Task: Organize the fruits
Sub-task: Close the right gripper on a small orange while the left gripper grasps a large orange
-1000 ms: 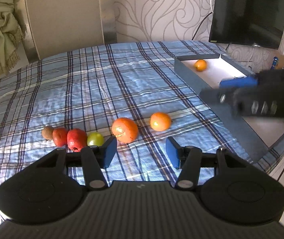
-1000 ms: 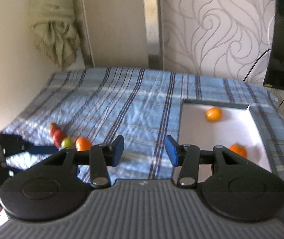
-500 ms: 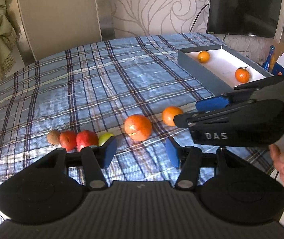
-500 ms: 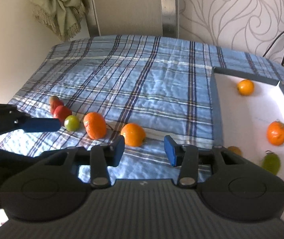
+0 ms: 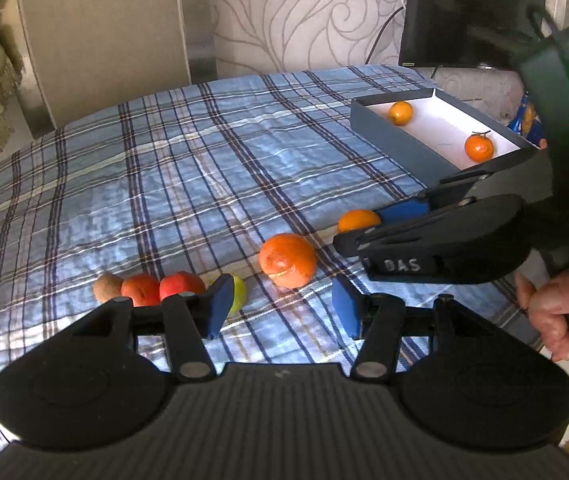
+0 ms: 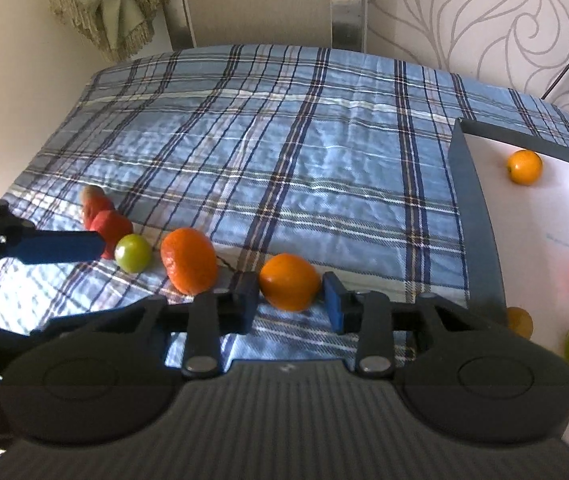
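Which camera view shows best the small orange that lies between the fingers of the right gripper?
The right wrist view: the small orange sits whole between the right gripper fingers, which have just been closing around it. In the left wrist view the same orange is half hidden behind that gripper's blue fingertip.

A blue plaid cloth (image 6: 284,152), a green drape (image 6: 112,4), swirl-patterned wallpaper (image 5: 304,12) and a dark screen (image 5: 472,8).

Our right gripper (image 6: 290,300) has just been closing, jaws narrow but apart; our left gripper (image 5: 280,306) gapes, both pitched downward
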